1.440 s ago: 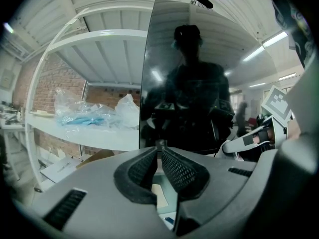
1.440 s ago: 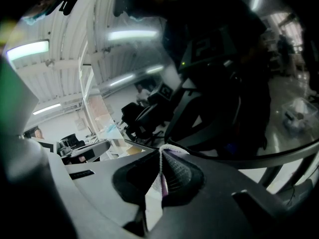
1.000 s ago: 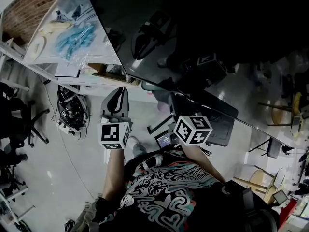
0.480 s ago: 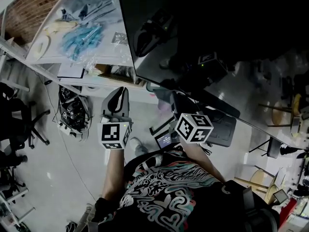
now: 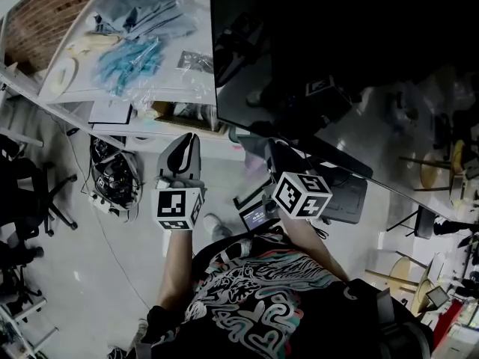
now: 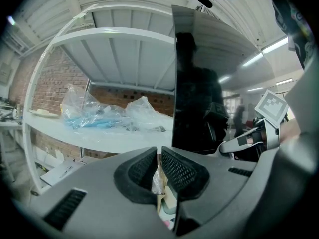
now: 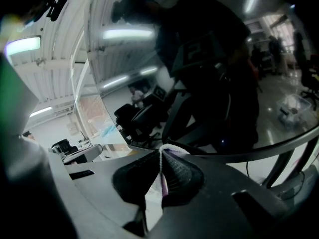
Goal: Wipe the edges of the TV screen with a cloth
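Note:
The TV screen [image 5: 337, 51] is a big dark glossy panel filling the upper right of the head view; it reflects the person and both grippers. My left gripper [image 5: 185, 143] is held below the screen's lower left corner, apart from it, its jaws shut with nothing between them [image 6: 159, 158]. In the left gripper view the screen's left edge [image 6: 174, 78] rises just ahead. My right gripper [image 5: 275, 154] sits close under the screen's bottom edge, shut on a thin white and purple cloth [image 7: 161, 152]. The screen [image 7: 189, 59] fills the right gripper view.
A white table [image 5: 82, 88] left of the TV carries plastic bags with blue items [image 5: 127, 58] and papers. Cables and a power strip [image 5: 112, 178] lie on the floor below. An office chair [image 5: 30, 193] stands at left, a small lit device [image 5: 257, 217] near the person's chest.
In the head view the TV's left edge has slid to the right and more of the table shows. Both grippers stay nearly where they were, jaws unchanged.

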